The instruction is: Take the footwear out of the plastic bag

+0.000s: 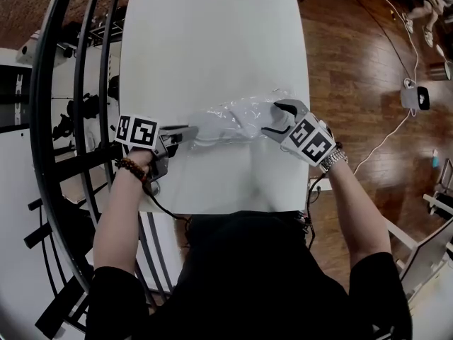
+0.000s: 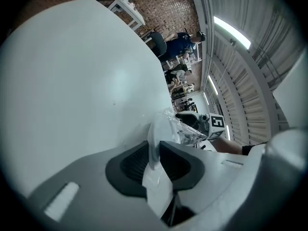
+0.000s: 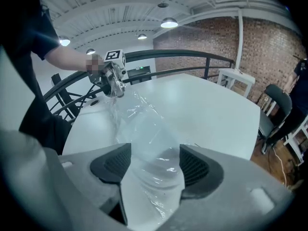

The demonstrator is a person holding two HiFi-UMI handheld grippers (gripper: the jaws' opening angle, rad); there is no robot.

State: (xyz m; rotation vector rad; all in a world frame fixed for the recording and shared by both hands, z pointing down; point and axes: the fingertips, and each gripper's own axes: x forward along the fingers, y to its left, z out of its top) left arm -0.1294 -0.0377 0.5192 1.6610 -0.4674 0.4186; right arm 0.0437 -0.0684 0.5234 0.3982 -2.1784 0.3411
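Nearest to us, at 6 o'clock in the head view, our two forearms reach over the near edge of the white desk, with a beaded bracelet on the left wrist and a watch on the right. Just ahead, the left gripper sits at 9 o'clock of the plastic bag and the right gripper at 3 o'clock, so the bag is stretched between them over the near half of the desk. In the left gripper view we see its jaws closed tight on a thin, flattened end of the bag, a milky strip of film running through the narrow gap between the pads. In the right gripper view the jaws stand wider and clamp the bag's bulkier end, with crinkled clear film filling the space from pad to pad. The footwear is inside the bag. We see it only as a pale, flat shape behind the film, reaching from the right jaws toward the left gripper at 11 o'clock in that view. Beyond the bag, toward 12 o'clock, the desk's white top stretches away. Farther out, a black railing curves past at 9 o'clock, and a wooden floor with a white cable lies at 2 o'clock.
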